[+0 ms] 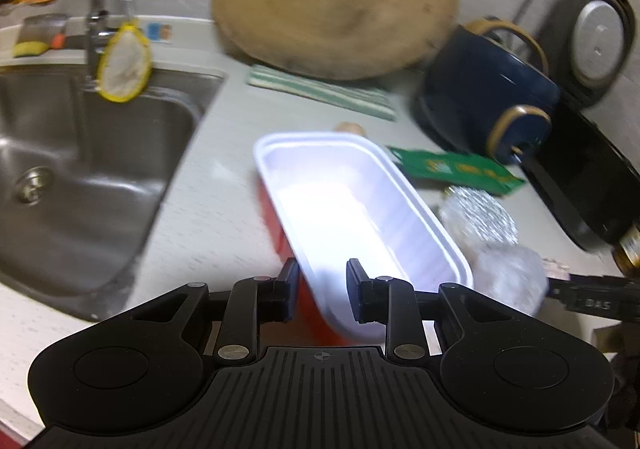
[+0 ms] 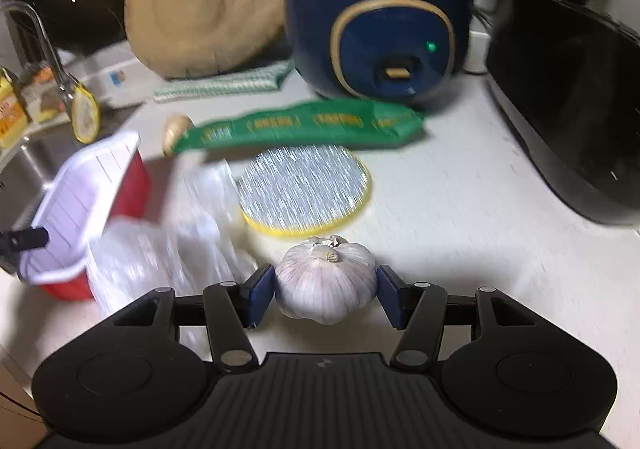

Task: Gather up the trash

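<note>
- While the left claw (image 1: 322, 291) is clamped over the near wall of the red tray (image 1: 280, 225) with the white inside, one pad outside and one inside the rim, this looks like the collecting step: tray in one hand as the bin, other hand bringing stuff over.
- Sink (image 1: 100, 177) sits off to the left of the tray, nothing in the basin that I can see, just the drain.
- Tray itself looks empty so far, tilted up toward the camera, though glare washes out the bottom so can't swear to it.
- Just right of the tray on the worktop (image 1: 200, 217): crumpled clear plastic (image 2: 160, 249), a round foil lid (image 2: 304, 189) with a yellow edge, and behind them a long green wrapper (image 2: 304, 127). All loose, none in the tray yet.
- Right claw (image 2: 326, 295) is closed on a garlic bulb (image 2: 326, 281), pads pressing both flanks, bulb right of the plastic and near the foil lid.
- My guess for the next move: swing the bulb left over the tray mouth, hold the tray level, then let go so it drops inside rather than bouncing off the rim.
- Further right, the blue rice cooker (image 2: 380, 29) is shut, contents unknown.
</note>
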A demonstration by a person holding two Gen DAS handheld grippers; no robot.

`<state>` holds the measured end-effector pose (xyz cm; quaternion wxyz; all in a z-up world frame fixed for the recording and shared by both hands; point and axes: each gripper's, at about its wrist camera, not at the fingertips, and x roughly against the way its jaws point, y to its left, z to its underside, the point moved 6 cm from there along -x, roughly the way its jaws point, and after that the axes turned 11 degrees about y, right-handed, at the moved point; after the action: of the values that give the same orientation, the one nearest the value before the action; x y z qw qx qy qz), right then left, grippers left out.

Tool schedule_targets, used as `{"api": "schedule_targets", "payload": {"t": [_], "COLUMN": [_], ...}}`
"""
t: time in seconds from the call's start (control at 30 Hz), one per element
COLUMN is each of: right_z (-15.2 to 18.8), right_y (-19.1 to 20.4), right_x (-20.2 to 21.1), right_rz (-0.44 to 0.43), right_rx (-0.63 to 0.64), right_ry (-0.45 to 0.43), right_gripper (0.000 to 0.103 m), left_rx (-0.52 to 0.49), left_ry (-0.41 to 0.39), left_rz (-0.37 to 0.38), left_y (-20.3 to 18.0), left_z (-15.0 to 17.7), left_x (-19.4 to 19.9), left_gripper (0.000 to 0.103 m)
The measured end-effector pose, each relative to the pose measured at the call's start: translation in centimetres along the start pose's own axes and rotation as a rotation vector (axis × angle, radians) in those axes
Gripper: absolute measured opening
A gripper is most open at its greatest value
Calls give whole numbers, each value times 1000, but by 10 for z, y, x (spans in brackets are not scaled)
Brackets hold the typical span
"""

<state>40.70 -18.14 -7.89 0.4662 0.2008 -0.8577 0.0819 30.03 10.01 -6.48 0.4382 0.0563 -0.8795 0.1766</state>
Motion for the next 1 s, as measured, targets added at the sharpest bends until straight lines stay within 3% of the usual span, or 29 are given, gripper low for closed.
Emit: {"api": "schedule_targets", "payload": {"t": [0.2, 0.3, 0.43, 0.57, 0.7, 0.8, 1.0], "right_z": [29, 40, 56, 71, 80, 84, 83], "right_y": [4, 11, 12, 11, 15, 19, 23], "right_x": [5, 13, 22, 26, 25, 24, 22], "right_rz": [79, 109, 54, 35, 46, 55, 43], "right_rx": [2, 13, -65, -127, -118, -107, -82], "right_ry": [-32, -64, -89, -105, -108, -131, -117], "right_gripper": [57, 67, 68, 68, 72, 77, 87], "left_rx": [3, 37, 74, 28, 17, 10, -13], "left_ry": [20, 10, -15, -45, -15, -21, 22], "left_rz": [4, -28, -48, -44, -58, -29, 24], "left_y": [-4, 8, 20, 15, 16, 18, 21], "left_z": [17, 18, 12, -2, -4, 0, 20], "left_x": [4, 9, 10, -3, -19, -17, 0], "left_gripper": [29, 29, 29, 29, 25, 18, 14]}}
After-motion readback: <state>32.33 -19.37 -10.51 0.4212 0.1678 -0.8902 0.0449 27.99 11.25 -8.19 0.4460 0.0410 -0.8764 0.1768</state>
